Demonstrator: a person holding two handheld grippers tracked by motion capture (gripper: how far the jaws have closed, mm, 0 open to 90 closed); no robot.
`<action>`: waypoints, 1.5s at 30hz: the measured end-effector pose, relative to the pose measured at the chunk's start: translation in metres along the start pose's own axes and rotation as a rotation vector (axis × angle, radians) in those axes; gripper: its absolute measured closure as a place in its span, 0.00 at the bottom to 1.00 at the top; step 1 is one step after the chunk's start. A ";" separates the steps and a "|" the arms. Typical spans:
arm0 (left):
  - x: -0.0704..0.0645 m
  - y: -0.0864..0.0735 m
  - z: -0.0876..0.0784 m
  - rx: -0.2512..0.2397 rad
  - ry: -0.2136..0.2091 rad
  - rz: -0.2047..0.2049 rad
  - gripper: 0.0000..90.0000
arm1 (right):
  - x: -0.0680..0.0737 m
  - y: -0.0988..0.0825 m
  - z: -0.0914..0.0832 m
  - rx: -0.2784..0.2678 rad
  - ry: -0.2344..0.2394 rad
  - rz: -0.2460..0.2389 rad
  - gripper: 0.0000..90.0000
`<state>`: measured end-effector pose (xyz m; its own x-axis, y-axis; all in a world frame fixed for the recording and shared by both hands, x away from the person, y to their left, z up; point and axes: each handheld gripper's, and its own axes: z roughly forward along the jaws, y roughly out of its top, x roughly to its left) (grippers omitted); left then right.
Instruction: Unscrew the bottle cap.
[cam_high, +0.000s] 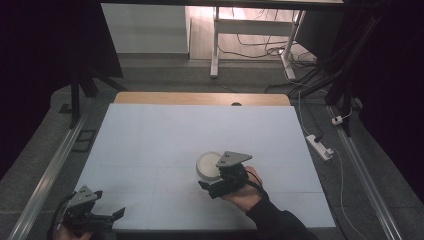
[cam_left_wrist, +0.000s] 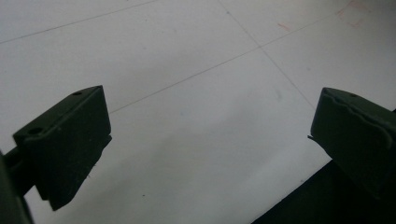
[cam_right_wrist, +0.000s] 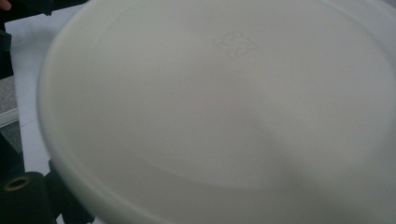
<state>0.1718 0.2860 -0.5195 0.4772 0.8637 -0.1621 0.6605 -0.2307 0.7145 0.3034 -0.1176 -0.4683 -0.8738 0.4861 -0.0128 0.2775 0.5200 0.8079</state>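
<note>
A round white dish (cam_high: 207, 165) lies on the white table (cam_high: 165, 135), right of the middle. My right gripper (cam_high: 210, 183) is at its near right side, with the grey plate over the dish's edge. In the right gripper view the dish (cam_right_wrist: 224, 107) is very close, slightly blurred, and has a faint embossed mark. It covers all but one black jaw at the lower left, so the grip is hidden. My left gripper (cam_high: 111, 205) rests at the table's near left corner. It stands open (cam_left_wrist: 210, 140) over bare table with nothing between its jaws.
The table's near edge (cam_left_wrist: 299, 196) runs just under the left gripper's right jaw. A wooden strip (cam_high: 200, 98) borders the far side. A power strip (cam_high: 320, 146) and cables lie on the floor to the right, and metal rails run along both sides.
</note>
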 end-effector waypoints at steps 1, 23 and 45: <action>0.000 0.001 0.000 -0.006 -0.008 0.004 0.00 | 0.000 0.000 0.000 0.000 0.002 -0.002 0.07; -0.023 0.051 0.024 -0.082 -0.176 0.216 0.00 | 0.000 0.001 0.001 -0.006 0.021 -0.017 0.07; -0.056 0.129 0.055 -0.104 -0.333 0.385 0.00 | 0.006 0.007 0.006 -0.005 0.061 -0.053 0.07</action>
<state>0.2619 0.1835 -0.4557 0.8441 0.5315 -0.0703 0.3478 -0.4430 0.8263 0.3021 -0.1071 -0.4663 -0.9102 0.4137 -0.0198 0.2281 0.5405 0.8099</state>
